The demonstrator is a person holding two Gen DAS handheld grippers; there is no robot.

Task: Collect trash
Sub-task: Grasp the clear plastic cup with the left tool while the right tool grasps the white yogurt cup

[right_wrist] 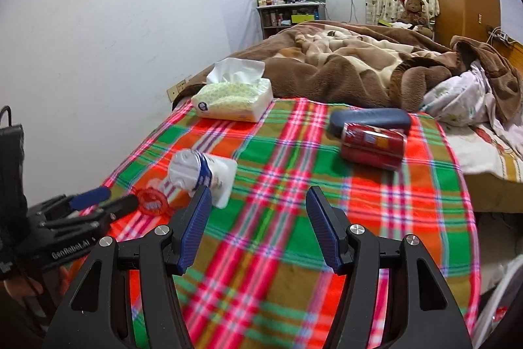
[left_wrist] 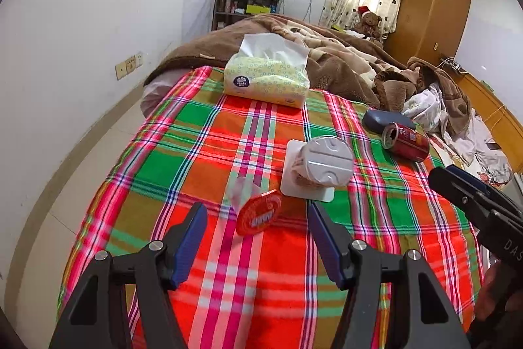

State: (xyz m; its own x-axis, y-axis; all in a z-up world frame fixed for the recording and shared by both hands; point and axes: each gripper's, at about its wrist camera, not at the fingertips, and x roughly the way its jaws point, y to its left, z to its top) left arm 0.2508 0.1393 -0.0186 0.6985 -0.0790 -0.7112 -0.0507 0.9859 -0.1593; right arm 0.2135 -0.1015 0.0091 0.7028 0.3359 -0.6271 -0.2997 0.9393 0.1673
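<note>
On the plaid cloth (left_wrist: 183, 159) lie a red round lid with clear wrap (left_wrist: 259, 216), a white cup on its side (left_wrist: 322, 165) resting on a white square pad, and a crushed red can (left_wrist: 405, 141). My left gripper (left_wrist: 256, 237) is open and empty, just short of the red lid. My right gripper (right_wrist: 258, 224) is open and empty above the cloth; the can (right_wrist: 372, 146) lies ahead to its right, the cup (right_wrist: 199, 174) and lid (right_wrist: 153, 201) to its left. The left gripper (right_wrist: 98, 201) shows beside the lid.
A yellow tissue pack (left_wrist: 266, 77) lies at the cloth's far edge. A dark blue glasses case (left_wrist: 385, 120) sits behind the can. A brown blanket (left_wrist: 327, 54) and white bedding (left_wrist: 431, 107) cover the far bed. The wall and floor are at left.
</note>
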